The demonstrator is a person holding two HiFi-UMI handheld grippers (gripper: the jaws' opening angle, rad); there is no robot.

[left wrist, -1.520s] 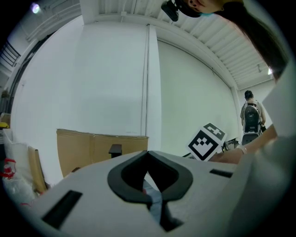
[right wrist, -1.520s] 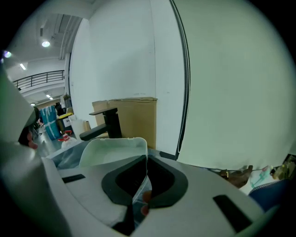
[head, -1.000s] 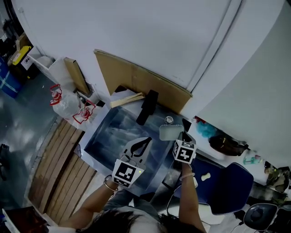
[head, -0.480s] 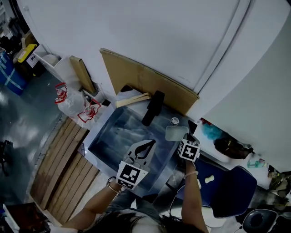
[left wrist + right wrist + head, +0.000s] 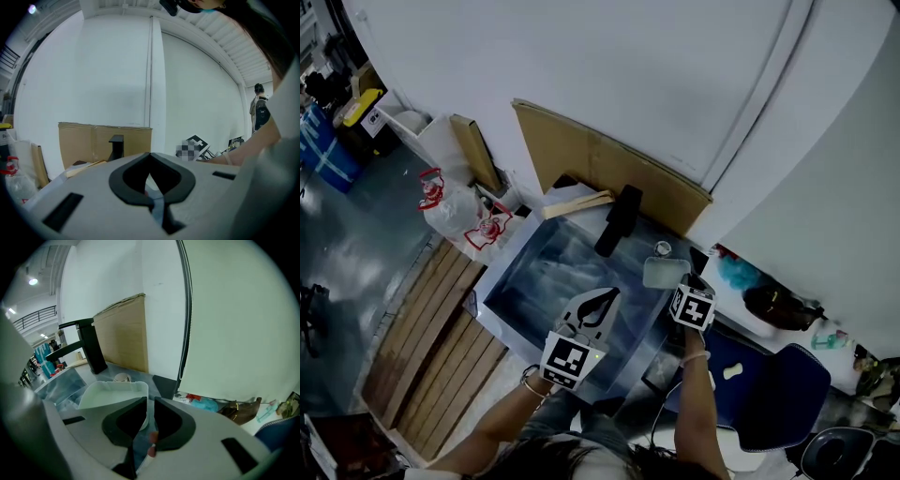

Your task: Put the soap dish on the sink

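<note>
A pale, translucent soap dish [image 5: 664, 273] hangs at the sink's far right corner, beside a small round knob [image 5: 663, 248]. My right gripper [image 5: 678, 284] is shut on the dish's near wall. In the right gripper view the dish [image 5: 112, 397] sits just ahead of the jaws, its wall pinched between them; whether it touches the counter I cannot tell. The steel sink [image 5: 539, 272] has a black faucet [image 5: 617, 220] at its far edge. My left gripper [image 5: 595, 305] is shut and empty over the basin's near side.
A cardboard sheet [image 5: 600, 169] leans on the white wall behind the faucet. Wooden slats [image 5: 431, 347] and plastic bags [image 5: 455, 211] lie left of the sink. Right of it are a teal item [image 5: 733, 270], a dark bag [image 5: 773, 302] and a blue chair [image 5: 769, 384].
The head camera has shifted a little. Both grippers and the dish keep nearly the same place relative to the sink and faucet.
</note>
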